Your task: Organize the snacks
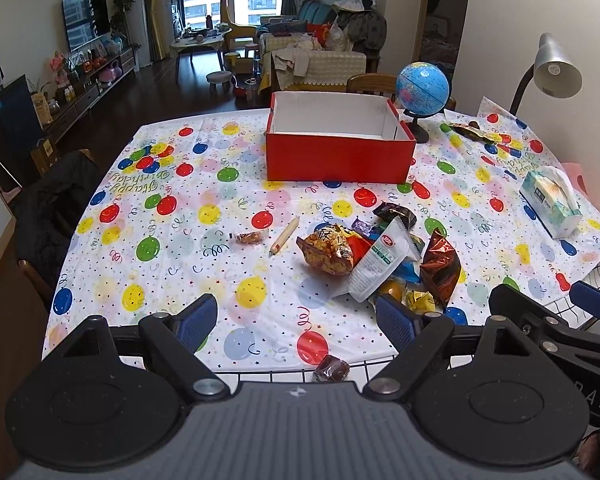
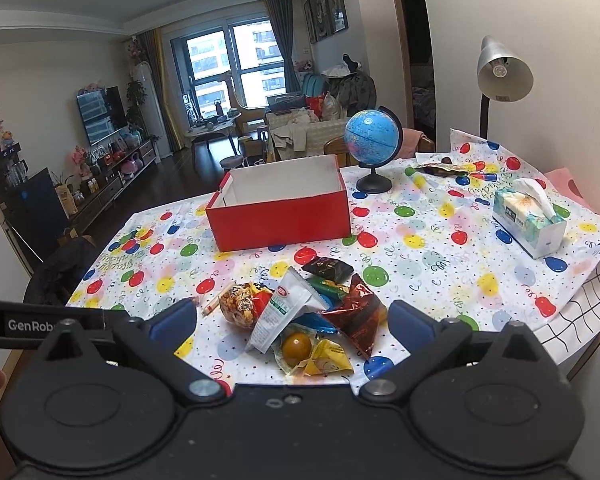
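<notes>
A pile of snack packets (image 1: 376,256) lies on the balloon-print tablecloth; in the right wrist view the pile (image 2: 300,312) sits just beyond my fingers. An empty red box (image 1: 338,140) stands open behind it, also in the right wrist view (image 2: 282,204). A small wrapped candy (image 1: 250,237) and a stick-shaped snack (image 1: 284,236) lie left of the pile. A dark wrapped sweet (image 1: 331,369) lies at the table's near edge. My left gripper (image 1: 296,320) is open and empty, left of the pile. My right gripper (image 2: 292,318) is open and empty, above the pile's near side.
A blue globe (image 1: 421,88) stands right of the box. A tissue pack (image 1: 550,202) and a desk lamp (image 1: 552,66) are at the right. Another snack wrapper (image 1: 474,132) lies at the far right. A chair with a dark jacket (image 1: 52,204) stands at the left.
</notes>
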Demonstrator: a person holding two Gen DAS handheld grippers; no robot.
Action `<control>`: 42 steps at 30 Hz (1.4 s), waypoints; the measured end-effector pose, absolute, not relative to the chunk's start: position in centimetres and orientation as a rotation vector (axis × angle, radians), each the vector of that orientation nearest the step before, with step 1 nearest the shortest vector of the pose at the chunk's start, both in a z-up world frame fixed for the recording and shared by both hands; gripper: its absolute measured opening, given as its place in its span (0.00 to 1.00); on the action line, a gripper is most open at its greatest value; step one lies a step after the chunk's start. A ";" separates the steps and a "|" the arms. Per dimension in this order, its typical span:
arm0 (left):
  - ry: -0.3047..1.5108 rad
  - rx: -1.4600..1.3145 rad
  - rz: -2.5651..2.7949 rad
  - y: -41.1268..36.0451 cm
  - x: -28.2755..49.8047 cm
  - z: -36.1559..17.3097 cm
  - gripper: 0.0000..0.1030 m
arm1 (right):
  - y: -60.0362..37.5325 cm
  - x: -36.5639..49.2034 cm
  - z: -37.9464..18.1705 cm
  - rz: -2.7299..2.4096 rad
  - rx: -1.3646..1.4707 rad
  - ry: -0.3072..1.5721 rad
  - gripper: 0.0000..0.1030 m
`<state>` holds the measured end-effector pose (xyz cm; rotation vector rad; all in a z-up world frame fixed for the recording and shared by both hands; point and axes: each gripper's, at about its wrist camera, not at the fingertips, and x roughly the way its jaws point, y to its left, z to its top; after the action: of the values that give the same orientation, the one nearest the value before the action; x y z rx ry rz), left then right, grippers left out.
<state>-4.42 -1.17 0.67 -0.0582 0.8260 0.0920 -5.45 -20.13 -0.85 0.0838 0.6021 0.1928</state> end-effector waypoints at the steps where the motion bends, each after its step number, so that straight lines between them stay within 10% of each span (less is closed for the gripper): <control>1: 0.826 -0.058 0.092 -1.2 -4.4 0.7 0.84 | -20.1 -5.5 -0.9 0.193 0.084 0.602 0.99; 42: 0.822 -0.088 0.106 -1.7 -5.0 0.7 0.84 | -21.9 -5.0 -0.8 0.205 0.079 0.591 0.98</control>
<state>-5.04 -1.71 0.69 -0.0879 0.8216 0.1060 -4.96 -21.85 -0.79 0.0790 0.5908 0.2049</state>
